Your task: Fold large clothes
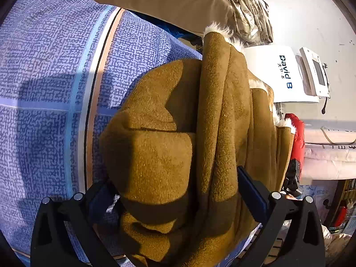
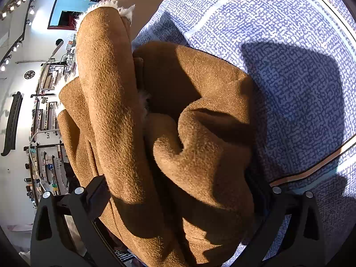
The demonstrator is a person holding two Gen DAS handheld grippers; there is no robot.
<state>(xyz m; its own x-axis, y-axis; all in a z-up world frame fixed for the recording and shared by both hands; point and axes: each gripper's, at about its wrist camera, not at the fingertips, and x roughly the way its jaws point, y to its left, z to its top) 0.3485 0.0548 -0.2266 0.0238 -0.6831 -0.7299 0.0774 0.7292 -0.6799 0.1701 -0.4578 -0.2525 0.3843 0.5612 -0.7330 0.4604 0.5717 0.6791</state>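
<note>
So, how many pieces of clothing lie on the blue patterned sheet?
1: the brown fleece-lined coat, bunched on the sheet between the fingers of both claws. Others may be hidden under it.

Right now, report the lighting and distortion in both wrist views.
Left wrist: low warm sun, hard shadows across the brown coat and blue bedsheet; fisheye bends the stripe. Right wrist: same hard light, sharp shadow on the sheet, edges curved.

A brown suede-look coat [image 1: 169, 155] with pale fleece trim lies bunched in thick folds on a blue-patterned bedsheet [image 1: 49, 71], one long rolled fold running along it beside a lumpier heap, partly sunlit, partly in shadow.
</note>
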